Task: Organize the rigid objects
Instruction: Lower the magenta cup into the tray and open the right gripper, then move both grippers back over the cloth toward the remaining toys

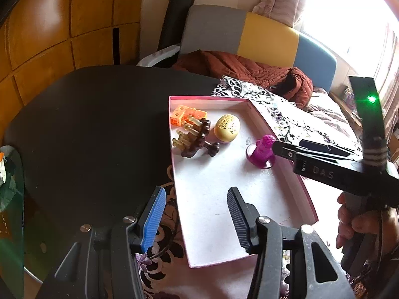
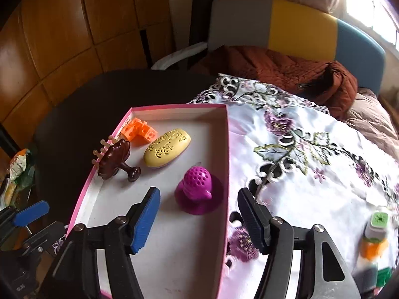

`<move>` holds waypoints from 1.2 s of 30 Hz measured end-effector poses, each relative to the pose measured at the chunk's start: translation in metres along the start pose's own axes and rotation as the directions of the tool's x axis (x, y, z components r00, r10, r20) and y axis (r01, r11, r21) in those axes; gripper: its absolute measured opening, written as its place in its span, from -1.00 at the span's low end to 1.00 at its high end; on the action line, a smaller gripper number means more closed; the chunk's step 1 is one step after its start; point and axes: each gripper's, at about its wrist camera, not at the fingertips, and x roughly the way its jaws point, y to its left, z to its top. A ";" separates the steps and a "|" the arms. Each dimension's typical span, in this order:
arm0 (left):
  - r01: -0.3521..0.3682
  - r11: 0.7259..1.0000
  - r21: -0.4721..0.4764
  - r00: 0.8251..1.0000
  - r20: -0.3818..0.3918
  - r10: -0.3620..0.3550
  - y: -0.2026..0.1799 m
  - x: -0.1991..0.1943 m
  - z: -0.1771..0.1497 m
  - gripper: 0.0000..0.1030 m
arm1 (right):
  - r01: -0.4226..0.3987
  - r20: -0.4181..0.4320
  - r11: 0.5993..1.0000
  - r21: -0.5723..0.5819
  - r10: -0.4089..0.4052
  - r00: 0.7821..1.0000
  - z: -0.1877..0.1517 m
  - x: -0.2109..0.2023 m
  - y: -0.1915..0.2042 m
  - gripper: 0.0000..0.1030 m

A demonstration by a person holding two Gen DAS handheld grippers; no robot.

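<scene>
where the dark round table (image 2: 82, 104) fills the left of the right wrist view, a pink-rimmed box (image 2: 228, 154) with a white floor sits at centre, partly on a floral cloth (image 2: 311, 149).

contents, left to right in that view:
- brown massage comb (image 2: 116, 159), pale prongs toward the left wall, knobbed handle pointing lower right.
- orange block piece (image 2: 138, 130), upper left corner of the box.
- yellow oval case (image 2: 167, 148) with cut-out pattern, centre, just right of the comb.
- purple perforated dome (image 2: 198, 189) on a round base, near the right wall, standing free.

outside the box: a small bottle with green cap (image 2: 376, 229), lower right on the cloth, blurred.

right gripper (image 2: 199, 224): jaws standing apart, nothing between them, one finger over the box floor, the other outside the right wall; the dome sits just beyond the tips, untouched.

left gripper (image 1: 197, 216), left wrist view: lower centre, jaws apart at middling width and empty, straddling the box's near left wall. a hand (image 1: 349, 224) at the right edge grips the other tool's handle.
</scene>
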 end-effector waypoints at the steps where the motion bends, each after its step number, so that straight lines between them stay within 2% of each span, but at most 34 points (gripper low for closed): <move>1: 0.001 1.000 0.005 1.000 0.001 -0.001 -0.002 0.000 0.000 0.01 | 0.006 0.009 1.000 0.004 -0.006 1.000 -0.002 -0.004 -0.002 0.36; 7: 0.008 0.999 0.040 1.000 0.000 -0.008 -0.013 -0.002 -0.001 0.01 | 0.025 0.040 0.999 0.033 -0.027 0.999 -0.014 -0.027 -0.019 0.46; 16: 0.020 0.995 0.098 1.000 -0.004 -0.019 -0.033 -0.004 -0.005 0.01 | 0.093 0.065 0.989 0.116 -0.101 0.993 -0.029 -0.057 -0.072 0.51; 21: 0.026 0.990 0.137 1.000 -0.006 -0.025 -0.047 -0.004 -0.005 0.01 | 0.152 0.079 0.974 0.169 -0.167 0.983 -0.034 -0.076 -0.108 0.58; 26: 0.039 0.982 0.186 0.999 -0.006 -0.038 -0.064 -0.004 -0.004 0.01 | 0.221 0.097 0.950 0.221 -0.247 0.964 -0.036 -0.101 -0.152 0.63; 30: 0.057 0.973 0.222 0.998 -0.013 -0.056 -0.080 -0.002 -0.003 0.01 | 0.301 0.122 0.900 0.315 -0.354 0.927 -0.041 -0.125 -0.201 0.72; 34: 0.070 0.962 0.265 0.998 -0.016 -0.069 -0.100 0.000 -0.002 0.01 | 0.382 0.102 0.812 0.441 -0.468 0.878 -0.059 -0.139 -0.253 0.73; 36: 0.077 0.956 0.285 0.997 -0.024 -0.073 -0.111 0.003 -0.002 0.01 | 0.396 0.076 0.753 0.526 -0.506 0.859 -0.076 -0.144 -0.277 0.73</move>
